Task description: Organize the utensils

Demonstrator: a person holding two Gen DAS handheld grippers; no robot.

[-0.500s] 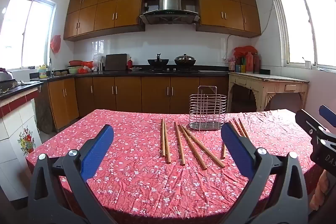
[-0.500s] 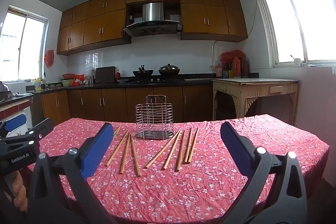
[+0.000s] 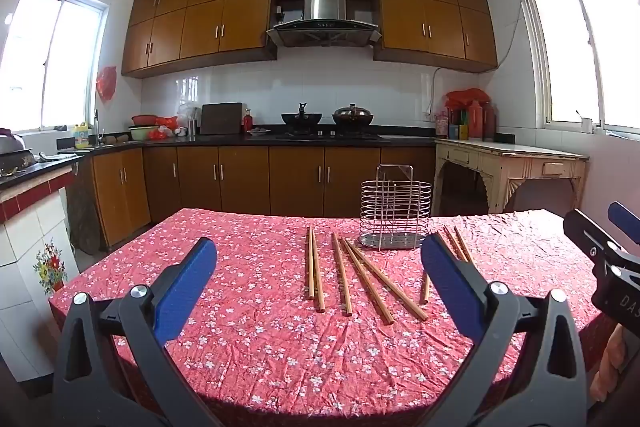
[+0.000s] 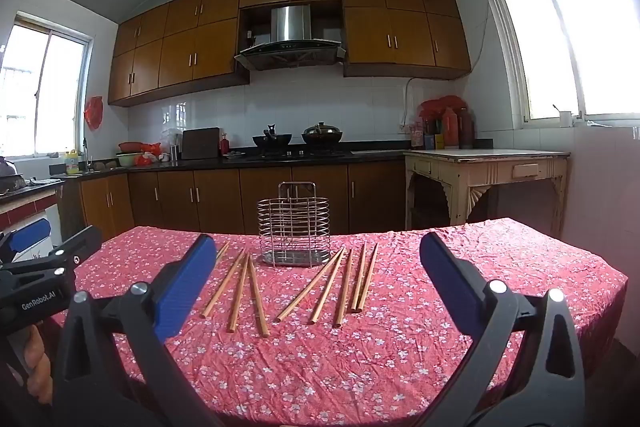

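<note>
Several wooden chopsticks (image 3: 344, 275) lie loose on the red flowered tablecloth (image 3: 260, 339), fanned out in front of an upright wire utensil holder (image 3: 395, 207). In the right wrist view the chopsticks (image 4: 316, 287) lie on both sides of the holder (image 4: 294, 225). My left gripper (image 3: 318, 279) is open and empty, held above the near table edge, short of the chopsticks. My right gripper (image 4: 318, 279) is open and empty, also near the front edge. Each gripper shows at the other view's side edge.
The table (image 4: 580, 267) stands in a kitchen. Brown cabinets and a counter with a stove (image 3: 328, 135) run along the back wall. A cream side table (image 3: 508, 163) stands at the right, a tiled counter (image 3: 28, 227) at the left.
Both views have barely shifted. The chopsticks and holder have not moved, and both grippers stay open.
</note>
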